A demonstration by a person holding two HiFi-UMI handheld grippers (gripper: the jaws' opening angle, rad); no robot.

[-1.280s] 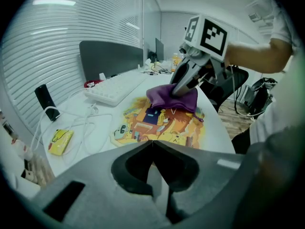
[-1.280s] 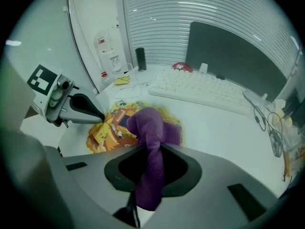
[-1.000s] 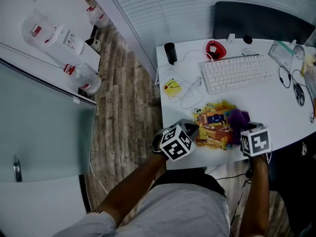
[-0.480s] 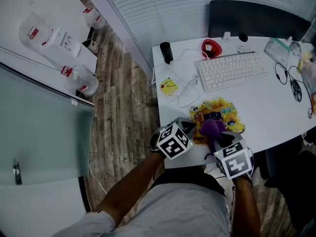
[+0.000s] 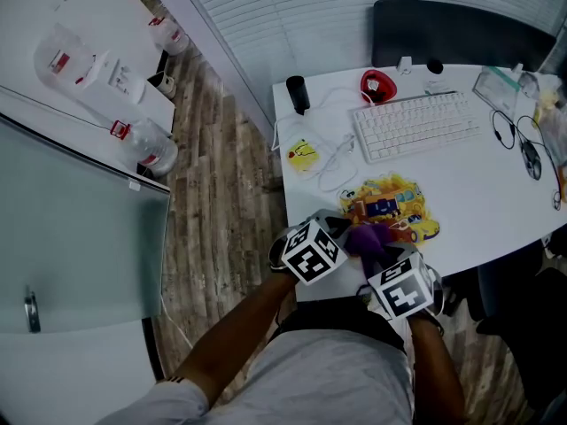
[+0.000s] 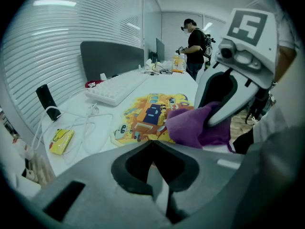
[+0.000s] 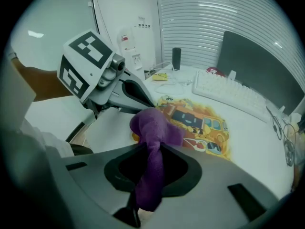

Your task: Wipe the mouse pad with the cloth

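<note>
The mouse pad (image 5: 392,207), printed in yellow and orange cartoons, lies near the front edge of the white desk (image 5: 483,193). My right gripper (image 5: 379,257) is shut on a purple cloth (image 5: 366,237), whose bunched end rests on the pad's near left part. The right gripper view has the cloth (image 7: 151,125) running between the jaws onto the pad (image 7: 195,120). My left gripper (image 5: 339,230) is shut, its tips at the pad's near left edge (image 6: 150,111), close beside the cloth (image 6: 195,125). Whether it pinches the pad is hidden.
A white keyboard (image 5: 415,127) sits behind the pad. A white cable (image 5: 337,162), a yellow packet (image 5: 306,155) and a black cylinder (image 5: 299,94) are at the desk's left. A dark chair (image 5: 461,34) stands beyond. A person (image 6: 194,46) stands far off.
My right gripper has dragged the purple cloth leftward along the pad's near edge, from its right side to beside the left gripper. The left gripper has stayed put.
</note>
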